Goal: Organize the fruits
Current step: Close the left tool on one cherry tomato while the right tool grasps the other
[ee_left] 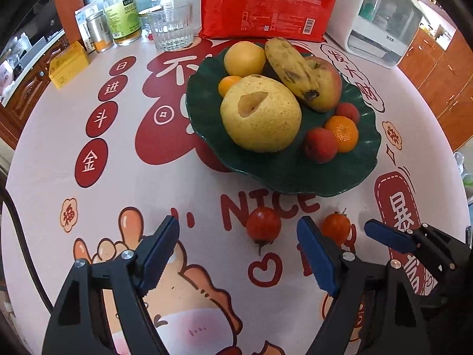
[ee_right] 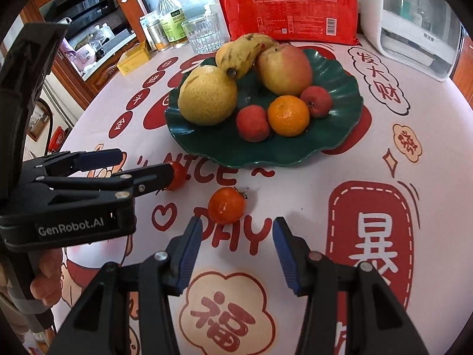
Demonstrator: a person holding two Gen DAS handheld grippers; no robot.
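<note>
Two small red tomatoes lie on the printed tablecloth in front of a dark green leaf-shaped plate (ee_left: 295, 177) (ee_right: 266, 156). The plate holds a pear (ee_left: 260, 112), a banana, an apple, a mandarin and small red fruits. My left gripper (ee_left: 239, 222) (ee_right: 147, 161) is open, angled down. The left tomato (ee_left: 263, 226) (ee_right: 179, 176) sits by the tip of its right finger, untouched. My right gripper (ee_right: 236, 224) is open just short of the right tomato (ee_right: 226, 205) (ee_left: 335, 227), with nothing between its pads. One of its fingers (ee_left: 384, 235) shows in the left wrist view.
At the table's back stand a drinking glass (ee_left: 170, 26), a vinegar bottle (ee_left: 121, 9), a tin, a yellow box (ee_left: 69, 63), a red pack of paper cups (ee_left: 266, 3) and a white appliance (ee_left: 384, 20). A person's hand (ee_right: 44, 284) holds the left gripper.
</note>
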